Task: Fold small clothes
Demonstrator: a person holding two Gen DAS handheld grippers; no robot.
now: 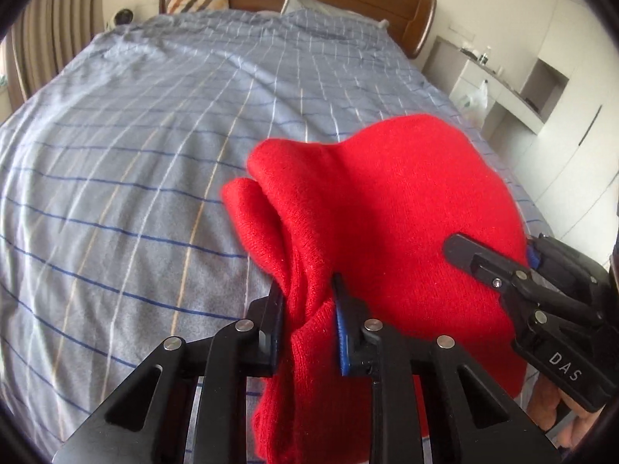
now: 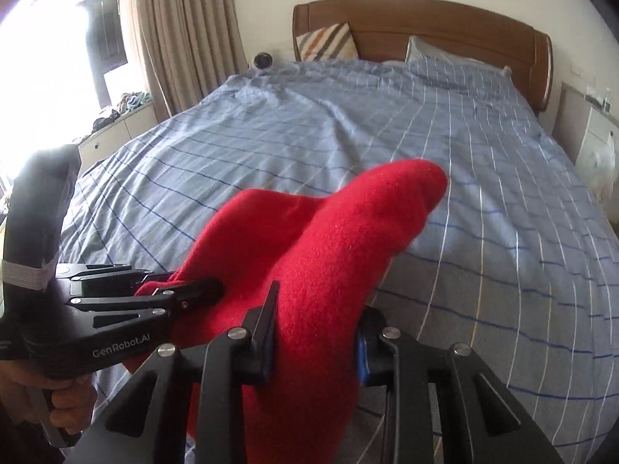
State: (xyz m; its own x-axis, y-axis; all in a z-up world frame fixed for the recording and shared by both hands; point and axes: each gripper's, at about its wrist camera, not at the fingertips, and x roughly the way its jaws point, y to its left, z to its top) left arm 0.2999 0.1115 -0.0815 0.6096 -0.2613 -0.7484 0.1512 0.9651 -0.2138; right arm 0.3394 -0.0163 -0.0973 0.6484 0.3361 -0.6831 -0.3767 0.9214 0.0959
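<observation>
- Our left gripper [image 1: 307, 309] pinches a bunched fold of the red knit garment [image 1: 387, 212]; the cloth fills the gap between its two fingers, which press on it from both sides.
- Our right gripper [image 2: 315, 321] also clamps the same red garment [image 2: 329, 251], with a thick fold held between its fingers.
- From the left gripper, the right one [image 1: 499, 270] is just beside on the right, and its finger lies on the red cloth.
- From the right gripper, the left one [image 2: 185, 294] is just beside on the left, and its tips go into the edge of the cloth.
- Ahead of both grippers the garment rises in soft rounded lumps, held above the blue checked bed cover [image 1: 154, 135].
- Far ahead of the grippers stand the wooden headboard [image 2: 445, 23], a striped cushion [image 2: 327, 40] and a pillow [image 2: 445, 62].
- Beige curtains [image 2: 182, 31] hang far ahead on the left of the right gripper.
</observation>
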